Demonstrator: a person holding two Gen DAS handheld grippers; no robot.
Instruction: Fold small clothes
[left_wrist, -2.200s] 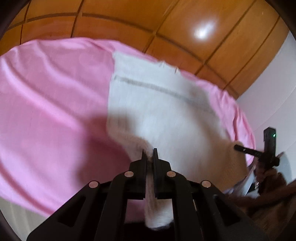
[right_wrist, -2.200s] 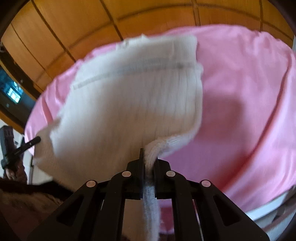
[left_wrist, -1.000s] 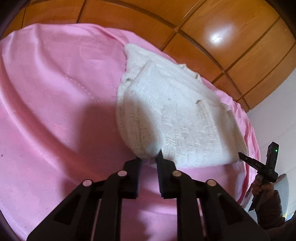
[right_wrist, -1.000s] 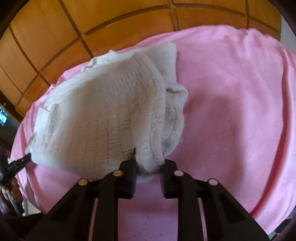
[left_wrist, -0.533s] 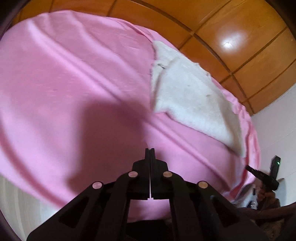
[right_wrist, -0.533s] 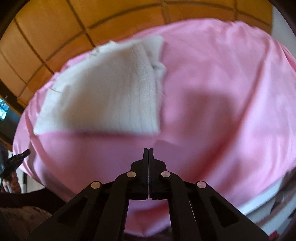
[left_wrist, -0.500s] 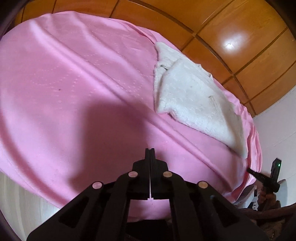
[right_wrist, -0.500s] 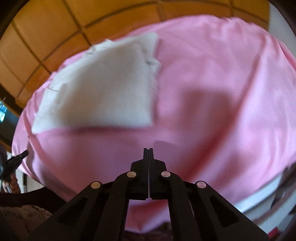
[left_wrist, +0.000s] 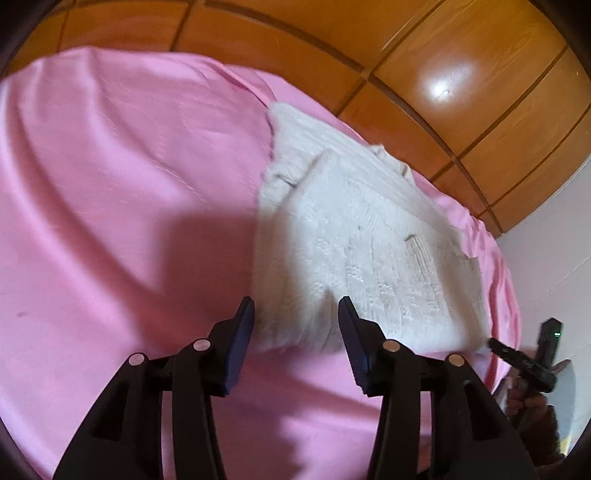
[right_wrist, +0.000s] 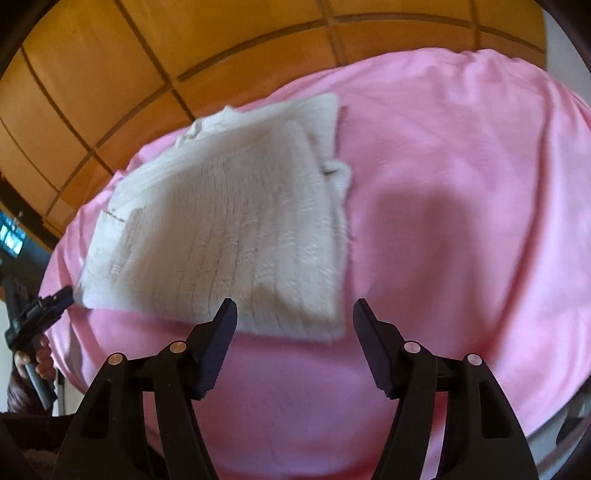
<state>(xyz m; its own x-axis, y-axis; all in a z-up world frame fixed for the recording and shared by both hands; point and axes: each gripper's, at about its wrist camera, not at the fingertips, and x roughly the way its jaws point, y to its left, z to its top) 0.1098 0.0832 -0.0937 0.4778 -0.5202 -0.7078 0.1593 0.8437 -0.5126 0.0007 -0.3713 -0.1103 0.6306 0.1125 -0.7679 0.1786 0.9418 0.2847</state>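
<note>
Both spread wide, left gripper (left_wrist: 296, 308) and right gripper (right_wrist: 294, 311) at near corners of folded white knitted garment (right_wrist: 225, 225); soft, floppy, pinch corners.

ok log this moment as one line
left gripper: open, at near edge | right gripper: open | white knit garment: folded on pink sheet
</note>
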